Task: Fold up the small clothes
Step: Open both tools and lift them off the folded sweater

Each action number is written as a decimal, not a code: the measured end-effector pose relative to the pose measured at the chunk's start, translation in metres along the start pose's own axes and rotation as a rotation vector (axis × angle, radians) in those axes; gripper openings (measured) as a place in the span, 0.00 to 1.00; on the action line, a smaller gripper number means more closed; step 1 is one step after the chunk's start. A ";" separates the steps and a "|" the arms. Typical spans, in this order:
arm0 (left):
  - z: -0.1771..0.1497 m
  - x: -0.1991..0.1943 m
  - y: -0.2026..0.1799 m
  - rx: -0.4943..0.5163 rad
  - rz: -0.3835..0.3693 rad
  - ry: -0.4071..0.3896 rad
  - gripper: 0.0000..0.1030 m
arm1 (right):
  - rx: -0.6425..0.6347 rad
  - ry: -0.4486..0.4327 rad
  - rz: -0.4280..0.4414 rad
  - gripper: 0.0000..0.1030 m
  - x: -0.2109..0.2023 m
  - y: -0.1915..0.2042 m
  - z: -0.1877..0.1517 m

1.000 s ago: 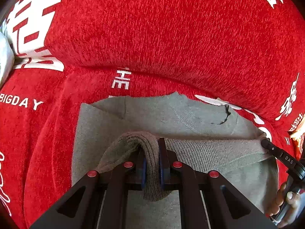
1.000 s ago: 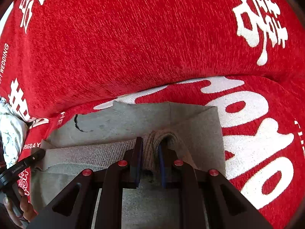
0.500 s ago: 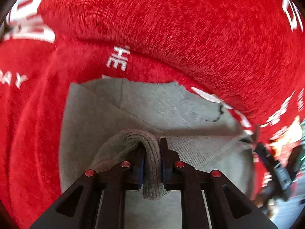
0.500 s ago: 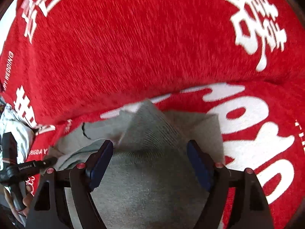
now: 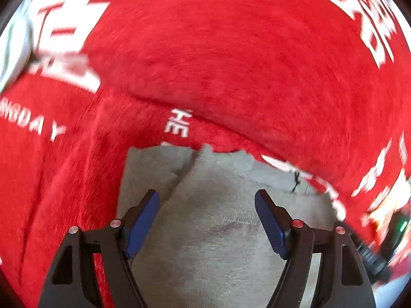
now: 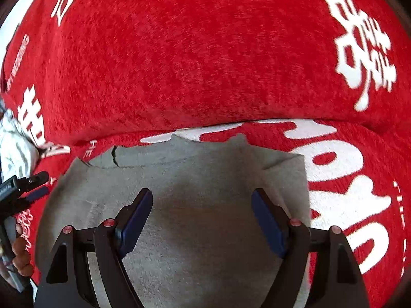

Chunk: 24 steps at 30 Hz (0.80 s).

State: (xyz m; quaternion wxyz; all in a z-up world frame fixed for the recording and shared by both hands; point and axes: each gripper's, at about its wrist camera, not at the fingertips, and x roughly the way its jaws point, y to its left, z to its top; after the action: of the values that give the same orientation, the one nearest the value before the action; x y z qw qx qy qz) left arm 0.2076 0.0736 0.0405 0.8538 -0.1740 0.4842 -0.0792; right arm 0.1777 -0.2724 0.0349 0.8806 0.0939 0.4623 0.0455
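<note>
A small grey knit garment [image 5: 210, 231] lies folded on a red sofa seat, also in the right wrist view [image 6: 200, 205]. My left gripper [image 5: 208, 200] is open and empty just above the garment's left part. My right gripper [image 6: 201, 197] is open and empty above its right part. The garment's far edge [image 6: 205, 143] lies close to the sofa back. The left gripper also shows at the left edge of the right wrist view [image 6: 23, 187], held by a hand [image 6: 20, 254].
The red sofa cover with white lettering [image 5: 231, 51] rises as a backrest just behind the garment [image 6: 205, 51]. A pale cloth [image 6: 12, 148] lies at the far left on the seat.
Both grippers have opened and let go of the garment's ribbed edge, the right first, then the left. The folded part now lies flat.
</note>
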 end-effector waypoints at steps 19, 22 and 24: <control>-0.015 0.034 -0.037 0.243 0.184 0.012 0.75 | -0.049 0.036 -0.114 0.80 0.011 0.004 -0.013; -0.033 0.013 -0.045 0.235 0.143 -0.011 0.75 | -0.059 -0.001 -0.070 0.80 -0.009 0.020 -0.025; -0.053 0.001 -0.052 0.251 0.118 -0.024 0.75 | -0.100 -0.014 -0.048 0.80 -0.019 0.037 -0.039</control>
State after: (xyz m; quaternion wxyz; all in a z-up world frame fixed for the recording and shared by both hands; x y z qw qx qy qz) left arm 0.1642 0.0131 0.0346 0.8778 -0.0382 0.4696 -0.0866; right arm 0.1353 -0.2351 0.0366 0.8882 0.0389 0.4554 0.0470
